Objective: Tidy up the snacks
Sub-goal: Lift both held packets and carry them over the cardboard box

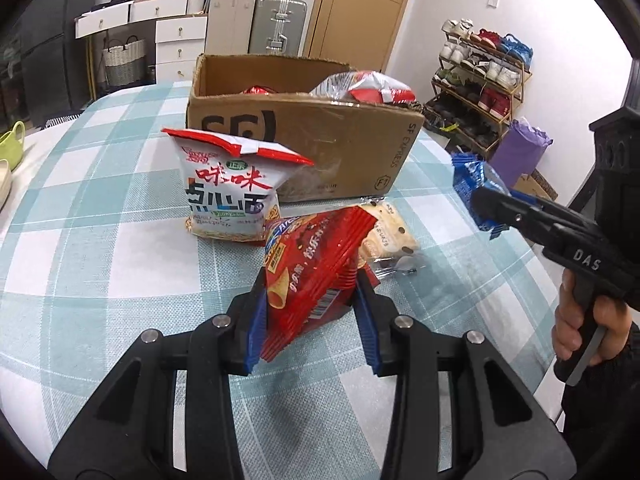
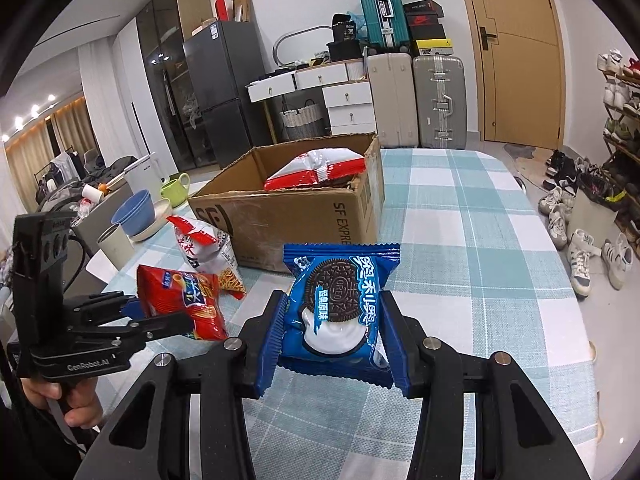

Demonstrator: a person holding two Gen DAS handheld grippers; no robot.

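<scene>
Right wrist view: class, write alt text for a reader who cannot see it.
The right claw grips a blue Oreo packet above a checked tablecloth. Behind it, an open cardboard box holds a red-and-white bag; the left claw holds a red snack bag.

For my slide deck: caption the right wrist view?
Right gripper clamps a blue Oreo packet near the cardboard box.

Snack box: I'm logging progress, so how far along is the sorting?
Done: the box already holds a red-and-white bag. In hand: the left hand-held gripper grips a red bag, the right hand-held gripper an Oreo pack. Left: the noodle bag and a clear cookie pack on the table.
</scene>
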